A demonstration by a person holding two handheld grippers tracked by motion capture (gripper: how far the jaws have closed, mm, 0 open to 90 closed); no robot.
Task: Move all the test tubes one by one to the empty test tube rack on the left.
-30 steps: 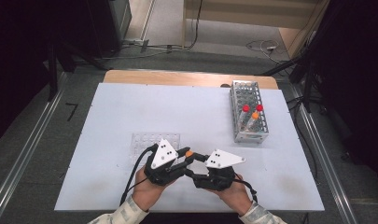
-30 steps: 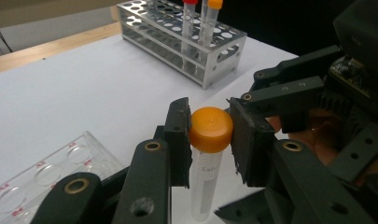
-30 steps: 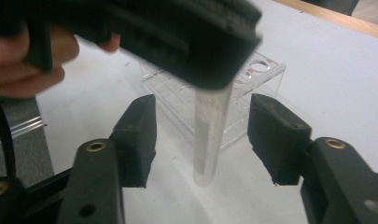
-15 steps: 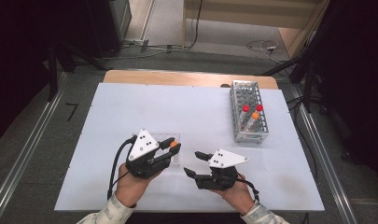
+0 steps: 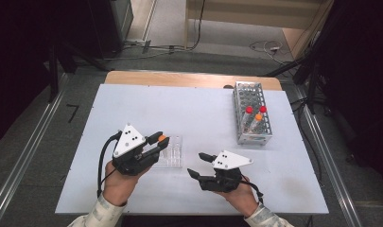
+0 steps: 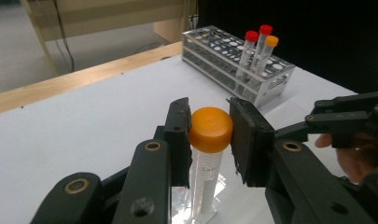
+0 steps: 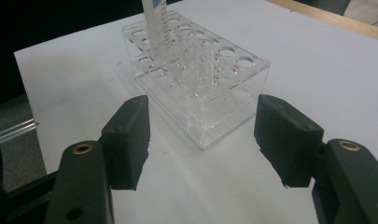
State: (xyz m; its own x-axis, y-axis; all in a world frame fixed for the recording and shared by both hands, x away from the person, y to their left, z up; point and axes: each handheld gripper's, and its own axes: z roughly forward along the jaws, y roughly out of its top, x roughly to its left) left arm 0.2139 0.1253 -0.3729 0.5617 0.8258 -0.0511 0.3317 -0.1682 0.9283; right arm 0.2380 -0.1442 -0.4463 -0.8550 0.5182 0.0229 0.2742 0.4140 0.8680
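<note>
My left gripper is shut on the orange cap of a clear tube, which it holds upright. The tube reaches down to a hole in the clear plastic rack; how deep it sits I cannot tell. To the right of that rack, my right gripper rests low over the table. Its jaws have just been opening and stand wide with nothing between them, pointing at the clear rack. The right gripper also shows at the right of the left gripper view.
A metal tube rack stands at the back right with two red-capped tubes and one orange-capped tube. The white table top has a wooden strip along its far edge.
My left gripper has moved left and away from the right gripper with the tube, over the clear rack. The right hand has stayed where it was.
</note>
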